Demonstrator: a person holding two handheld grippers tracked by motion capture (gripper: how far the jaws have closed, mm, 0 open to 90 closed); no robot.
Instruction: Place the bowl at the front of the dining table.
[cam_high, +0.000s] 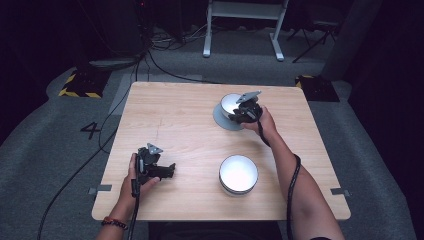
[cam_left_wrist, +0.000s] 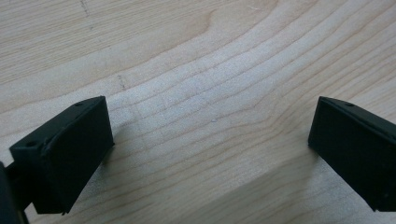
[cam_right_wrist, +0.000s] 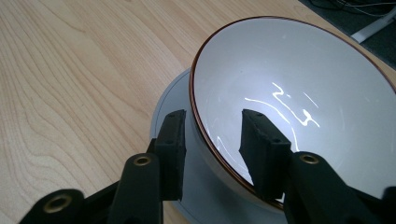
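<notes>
The wooden desk (cam_high: 170, 120) carries a grey plate (cam_high: 220, 120) at its far right with a white bowl (cam_right_wrist: 289, 84) standing on it, and a second white bowl (cam_high: 238, 173) nearer the person. The right claw (cam_right_wrist: 212, 140) straddles the far bowl's brown rim, one jaw outside and one inside, parted and not pressing on it. The left claw (cam_left_wrist: 210, 144) rests released over bare wood, nothing between its jaws
</notes>
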